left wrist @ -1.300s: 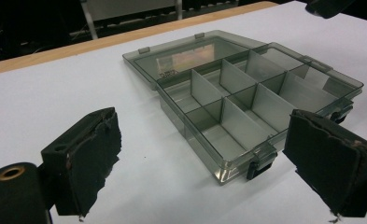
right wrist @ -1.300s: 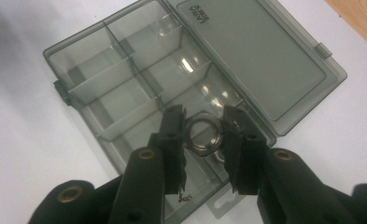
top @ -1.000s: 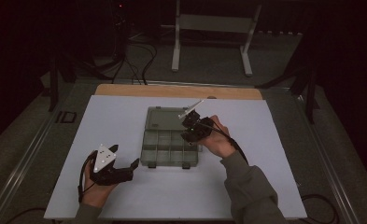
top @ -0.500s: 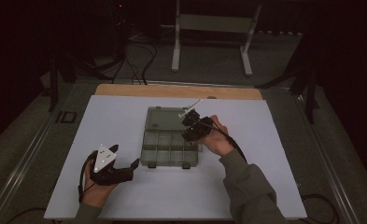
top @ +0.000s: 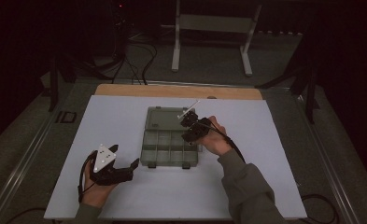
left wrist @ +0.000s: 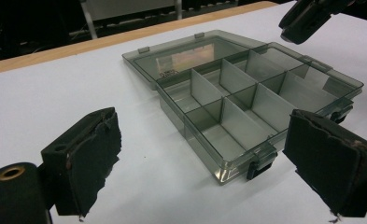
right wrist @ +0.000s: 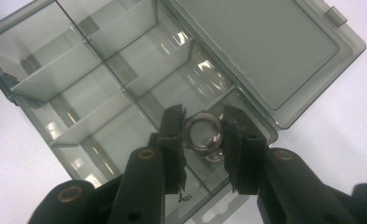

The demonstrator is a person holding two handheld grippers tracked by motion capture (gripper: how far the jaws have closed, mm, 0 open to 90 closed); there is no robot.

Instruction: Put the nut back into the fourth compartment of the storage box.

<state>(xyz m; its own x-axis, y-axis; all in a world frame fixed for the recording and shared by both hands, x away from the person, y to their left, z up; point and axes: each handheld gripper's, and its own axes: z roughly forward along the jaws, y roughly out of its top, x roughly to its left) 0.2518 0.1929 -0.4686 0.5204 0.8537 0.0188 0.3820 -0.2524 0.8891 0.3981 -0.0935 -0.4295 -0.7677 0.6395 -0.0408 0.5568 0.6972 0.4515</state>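
White sheeting covers the surface (top: 125,116), with a wooden strip along the far edge. An organiser box (top: 171,137) lies open at mid-surface, its lid (right wrist: 260,46) folded flat on the far side and its long axis running near to far. The right tongs (right wrist: 203,135) are clenched on a metal nut (right wrist: 202,133), which is held over a compartment at the box's right side, bore facing the camera. The left tongs (left wrist: 204,168) are seen released, resting on the surface near-left of the box.
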